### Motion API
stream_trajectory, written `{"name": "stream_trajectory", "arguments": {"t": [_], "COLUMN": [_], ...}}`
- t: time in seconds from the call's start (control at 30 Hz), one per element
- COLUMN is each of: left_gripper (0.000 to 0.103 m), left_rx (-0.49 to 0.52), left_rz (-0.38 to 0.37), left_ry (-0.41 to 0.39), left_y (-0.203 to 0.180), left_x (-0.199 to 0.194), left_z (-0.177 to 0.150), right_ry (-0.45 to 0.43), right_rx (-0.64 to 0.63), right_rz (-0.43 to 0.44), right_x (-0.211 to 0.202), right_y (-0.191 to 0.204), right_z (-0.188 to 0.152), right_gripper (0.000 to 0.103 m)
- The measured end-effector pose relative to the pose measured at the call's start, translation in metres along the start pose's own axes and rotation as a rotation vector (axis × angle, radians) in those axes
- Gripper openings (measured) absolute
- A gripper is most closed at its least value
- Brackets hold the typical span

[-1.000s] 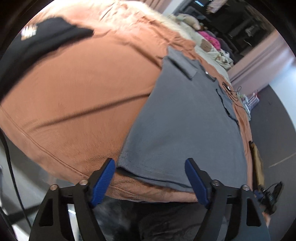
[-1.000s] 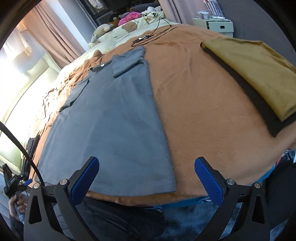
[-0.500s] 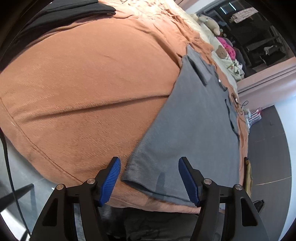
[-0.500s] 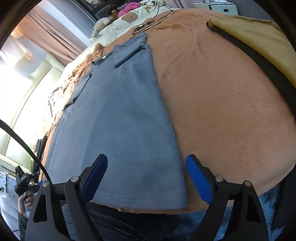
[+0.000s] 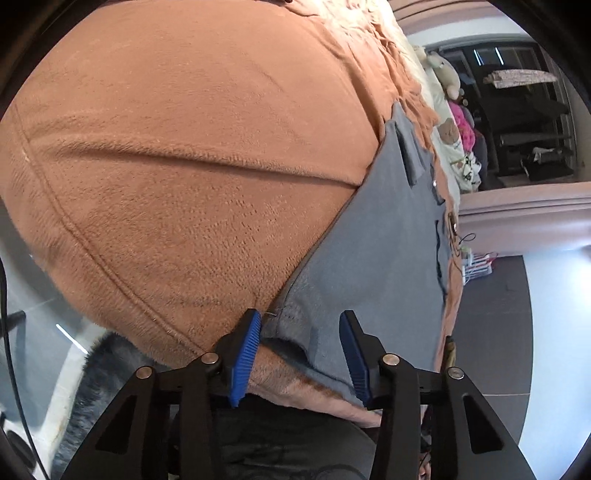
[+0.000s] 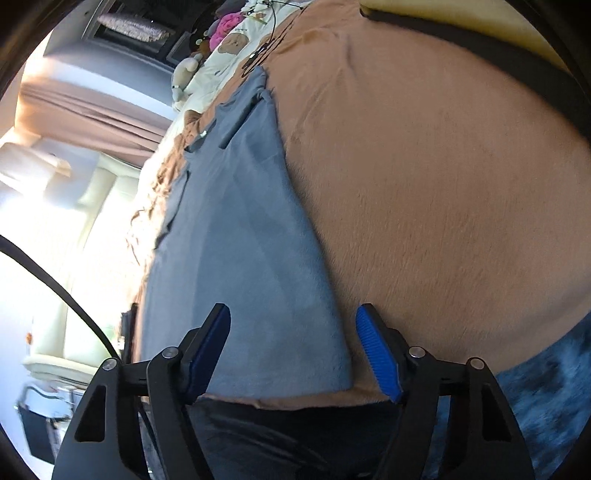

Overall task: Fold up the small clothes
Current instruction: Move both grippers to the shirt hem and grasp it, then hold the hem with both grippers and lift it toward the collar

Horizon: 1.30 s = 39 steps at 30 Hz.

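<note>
A grey T-shirt (image 5: pixel 373 258) lies flat on a brown fleece blanket (image 5: pixel 184 166), its sleeves folded in, its hem at the near edge of the bed. My left gripper (image 5: pixel 301 334) is open, its blue pads on either side of the hem's left corner, close over the cloth. In the right wrist view the same shirt (image 6: pixel 243 236) runs away from me. My right gripper (image 6: pixel 293 332) is open and straddles the hem's right corner. Neither gripper has closed on the cloth.
A folded mustard garment on a black one (image 6: pixel 480 22) lies at the far right of the blanket (image 6: pixel 443 184). Stuffed toys and pillows (image 5: pixel 450 122) sit at the head of the bed. The bed edge and dark floor are just below both grippers.
Both grippers have moved down and forward to the hem corners. Their jaws have narrowed from wide open but still stand apart around the cloth.
</note>
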<state>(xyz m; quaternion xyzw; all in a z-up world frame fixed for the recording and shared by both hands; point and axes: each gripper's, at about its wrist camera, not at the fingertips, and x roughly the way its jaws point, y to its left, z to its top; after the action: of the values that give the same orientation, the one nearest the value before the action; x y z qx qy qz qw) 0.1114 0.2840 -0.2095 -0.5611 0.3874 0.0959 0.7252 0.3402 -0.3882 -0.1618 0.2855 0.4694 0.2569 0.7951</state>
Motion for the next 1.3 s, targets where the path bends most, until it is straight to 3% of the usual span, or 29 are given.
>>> {"name": "stream_trajectory", "arguments": {"t": [0.1, 0.17, 0.37, 0.8, 0.83, 0.97, 1.0, 1.3], "left_gripper": [0.047, 0.047, 0.047, 0.046, 0.046, 0.046, 0.046, 0.047], "left_rx": [-0.009, -0.014, -0.019, -0.003, -0.006, -0.025, -0.024, -0.071], "left_rz": [-0.012, -0.015, -0.019, -0.007, -0.012, -0.027, -0.024, -0.067], "left_ry": [-0.011, -0.017, -0.024, -0.052, -0.056, -0.065, -0.065, -0.08], "left_y": [0.001, 0.0, -0.003, -0.005, -0.005, -0.002, -0.003, 0.006], "left_x": [-0.001, 0.0, 0.004, 0.006, 0.006, 0.005, 0.005, -0.001], "left_z": [-0.001, 0.0, 0.003, 0.001, 0.001, 0.001, 0.001, -0.005], "right_ry": [0.008, 0.023, 0.014, 0.057, 0.037, -0.016, -0.032, -0.124], "right_rx": [0.02, 0.036, 0.116, 0.239, 0.24, 0.324, 0.344, 0.294], "right_rz": [0.029, 0.048, 0.092, 0.219, 0.208, 0.183, 0.173, 0.094], "right_x": [0.001, 0.006, 0.013, 0.03, 0.032, 0.03, 0.028, 0.006], "right_y": [-0.005, -0.007, -0.023, -0.045, -0.045, -0.066, -0.073, -0.074], "right_z": [-0.006, -0.008, -0.01, -0.03, -0.031, -0.029, -0.028, -0.02], "right_gripper": [0.061, 0.052, 0.044, 0.044, 0.041, 0.008, 0.004, 0.0]}}
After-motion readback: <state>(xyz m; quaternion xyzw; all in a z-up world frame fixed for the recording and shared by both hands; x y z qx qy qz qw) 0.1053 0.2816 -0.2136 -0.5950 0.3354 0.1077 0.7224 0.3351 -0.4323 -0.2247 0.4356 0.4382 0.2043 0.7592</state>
